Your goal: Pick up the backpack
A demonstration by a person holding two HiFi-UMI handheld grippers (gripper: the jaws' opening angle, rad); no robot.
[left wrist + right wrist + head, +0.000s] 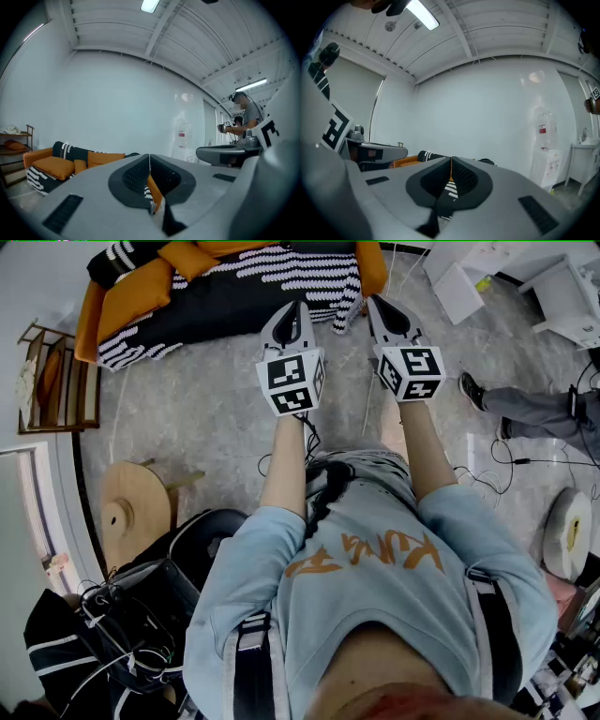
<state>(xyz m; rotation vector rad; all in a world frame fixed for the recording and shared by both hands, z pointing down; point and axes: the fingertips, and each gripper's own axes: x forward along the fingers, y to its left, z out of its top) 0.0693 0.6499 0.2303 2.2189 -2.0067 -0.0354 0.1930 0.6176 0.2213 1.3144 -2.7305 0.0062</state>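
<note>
Both grippers are held out level in front of the person, side by side above the grey floor, pointing at the sofa. My left gripper [298,311] [149,161] is shut with nothing between its pads. My right gripper [377,304] [451,164] is shut and empty too. Black bags [187,554] with cables lie on the floor at the lower left, beside the person's left arm and well behind both grippers. Black straps [251,662] run over both of the person's shoulders; what they carry is hidden. No backpack shows in either gripper view.
An orange sofa [141,296] with a black-and-white striped blanket [253,282] stands ahead. To the left are a wooden rack [52,381] and a round wooden stool [131,512]. Another person's legs [534,409] and cables lie at the right, with white furniture [562,292] beyond.
</note>
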